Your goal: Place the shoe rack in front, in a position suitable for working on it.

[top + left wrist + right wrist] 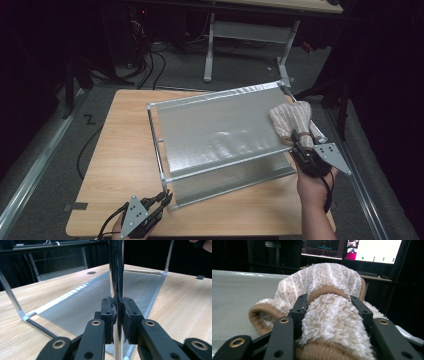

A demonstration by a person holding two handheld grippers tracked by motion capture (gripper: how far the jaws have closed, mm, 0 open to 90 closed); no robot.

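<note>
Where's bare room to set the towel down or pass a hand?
Free: bare wood left of the rack, and the front strip between left gripper and right gripper. Crowded: the rack's right end, where the towel sits.

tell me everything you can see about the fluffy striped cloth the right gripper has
The cloth is a fluffy towel-like fabric, beige with white stripes and a tan knitted-looking hem. It is bunched up, not spread flat, and rests on the far right part of the grey mesh screen, near the frame's right rail. The right gripper is shut on a thick fold of it, the pile bulging up between the jaws. Beyond the grip it fans out in loose folds. Nothing else touches it.
</note>
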